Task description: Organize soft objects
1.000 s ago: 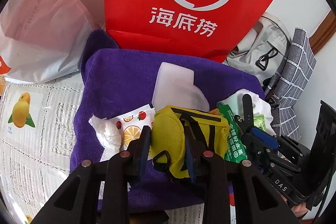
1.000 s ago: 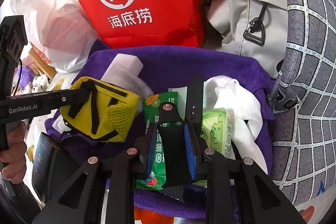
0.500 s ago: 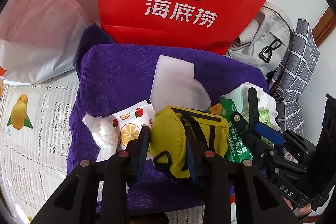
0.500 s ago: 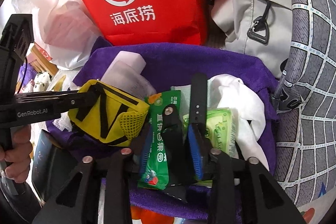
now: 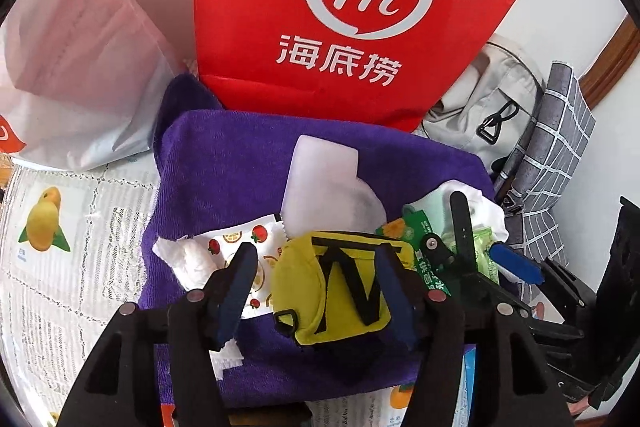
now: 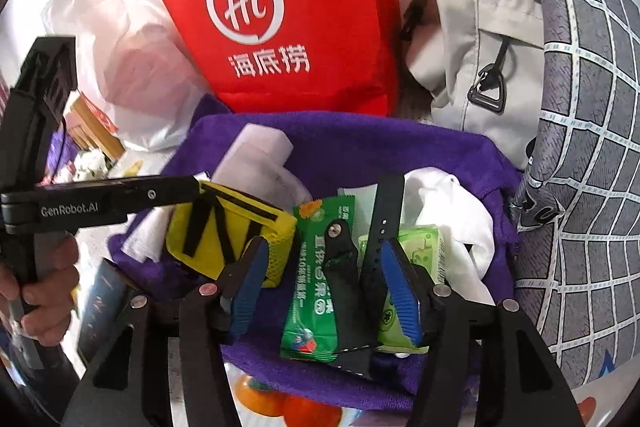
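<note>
Two handheld claws hover over a purple towel (image 5: pixel 224 163) spread on a desk covered with a fruit-print cloth (image 5: pixel 52 227), where a heap of soft items lies gathered. The left claw (image 5: pixel 316 287) has just been opening: its blue-padded fingers now stand spread on either side of a yellow pouch with black straps (image 5: pixel 340 291), which rests on the towel between them, with a gap on the left and the right pad close against its edge. The right claw (image 6: pixel 324 291) has likewise just been opening, its fingers apart around a black watch strap (image 6: pixel 380 223) lying across a green snack packet (image 6: pixel 312 279) and a pale green wipes pack (image 6: pixel 420 239). Just beside these sits a white cloth (image 6: pixel 452 215). To the left of the pouch lie a fruit-print sachet (image 5: pixel 260 239) and a crumpled white tissue (image 5: pixel 188 259); behind it, a frosted white pack (image 5: pixel 320 179). A red paper bag (image 5: pixel 360 7) stands upright behind the towel, flanked by a white plastic bag (image 5: pixel 80 67) and a grey backpack (image 6: pixel 472 67). A hand (image 6: pixel 44 291) grips the left claw's handle.
</note>
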Demonstrator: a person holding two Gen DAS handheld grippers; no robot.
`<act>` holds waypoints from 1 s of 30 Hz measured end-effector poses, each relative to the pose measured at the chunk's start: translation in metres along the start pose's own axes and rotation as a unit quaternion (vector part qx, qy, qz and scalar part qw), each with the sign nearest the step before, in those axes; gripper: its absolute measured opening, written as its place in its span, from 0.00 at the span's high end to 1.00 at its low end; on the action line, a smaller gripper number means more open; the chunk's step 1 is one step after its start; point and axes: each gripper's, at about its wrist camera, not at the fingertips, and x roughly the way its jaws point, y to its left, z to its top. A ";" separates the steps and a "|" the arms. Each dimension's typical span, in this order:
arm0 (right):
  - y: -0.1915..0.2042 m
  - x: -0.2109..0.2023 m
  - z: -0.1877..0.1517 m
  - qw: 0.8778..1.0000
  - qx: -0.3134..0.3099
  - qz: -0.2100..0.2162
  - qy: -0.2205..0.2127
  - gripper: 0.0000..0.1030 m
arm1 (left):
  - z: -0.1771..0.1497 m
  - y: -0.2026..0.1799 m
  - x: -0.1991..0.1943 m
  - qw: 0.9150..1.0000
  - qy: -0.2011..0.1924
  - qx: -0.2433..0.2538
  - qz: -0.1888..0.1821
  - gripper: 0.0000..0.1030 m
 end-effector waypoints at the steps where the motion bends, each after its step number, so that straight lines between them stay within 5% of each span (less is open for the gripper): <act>1: 0.000 -0.002 0.001 1.000 0.002 0.000 -0.003 0.38 | 0.000 -0.001 0.000 1.000 0.000 0.000 0.000 0.42; 4: -0.001 -0.007 0.002 1.000 0.008 -0.016 -0.010 0.27 | -0.001 -0.004 -0.002 1.000 0.003 0.003 0.006 0.41; 15: 0.000 -0.048 0.007 0.997 0.030 -0.068 -0.024 0.22 | -0.014 -0.036 -0.047 0.999 -0.028 0.032 0.015 0.25; 21: 0.009 -0.088 -0.016 0.994 0.046 -0.097 -0.030 0.12 | -0.046 -0.053 -0.096 0.999 -0.037 0.036 0.002 0.22; 30: 0.045 -0.166 -0.070 0.986 0.034 -0.156 -0.052 0.01 | -0.122 -0.071 -0.184 0.994 -0.081 0.061 0.047 0.13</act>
